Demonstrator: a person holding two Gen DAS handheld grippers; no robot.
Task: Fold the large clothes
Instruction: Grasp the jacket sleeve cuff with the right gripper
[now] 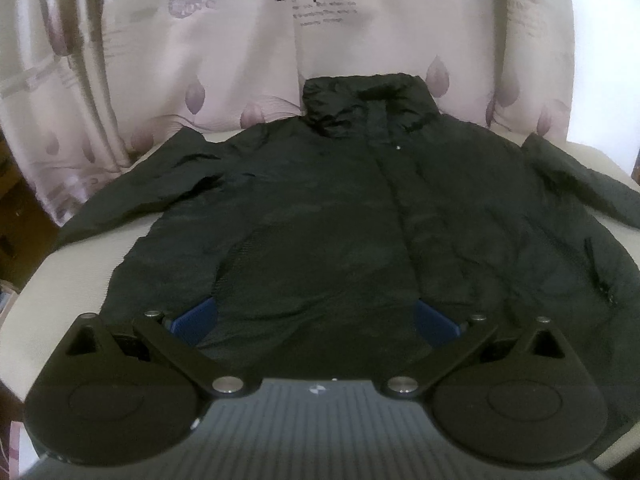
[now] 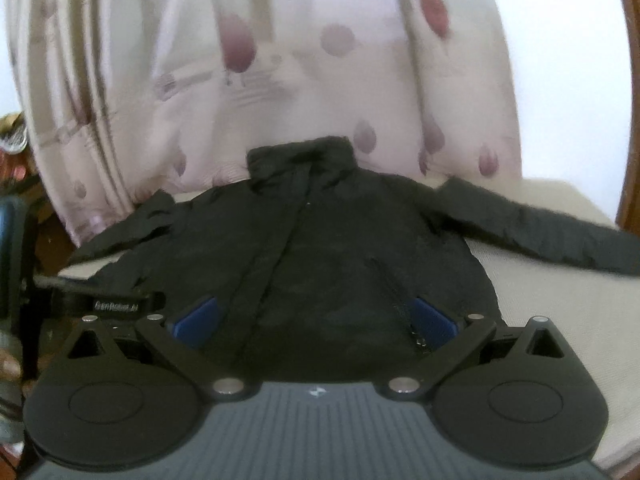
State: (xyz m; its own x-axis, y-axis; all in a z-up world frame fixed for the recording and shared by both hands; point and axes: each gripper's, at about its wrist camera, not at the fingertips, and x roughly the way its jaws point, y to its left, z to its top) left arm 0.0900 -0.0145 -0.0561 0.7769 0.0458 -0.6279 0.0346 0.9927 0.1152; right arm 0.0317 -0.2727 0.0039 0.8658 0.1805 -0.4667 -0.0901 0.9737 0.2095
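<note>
Jacket (image 1: pixel 340 216), black, spread flat front-up on cream surface (image 1: pixel 72 280); collar (image 1: pixel 360 104) toward patterned curtain (image 1: pixel 180 60), sleeves extended to both sides. Left gripper (image 1: pixel 316 318) above hem, blue pads (image 1: pixel 196 318) wide apart, nothing between them. Right gripper (image 2: pixel 316 318) likewise spread and empty, near hem beside pocket zipper (image 2: pixel 394 292). Right sleeve (image 2: pixel 540 228) lies straight across surface.

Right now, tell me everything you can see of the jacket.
The jacket is black, of thin, crinkly fabric. It lies flat and front-up on a pale surface, closed down the middle, its collar standing against the patterned curtain. Both sleeves spread outwards; the right sleeve lies nearly straight, the left sleeve is rumpled. Neither open gripper grips it.
</note>
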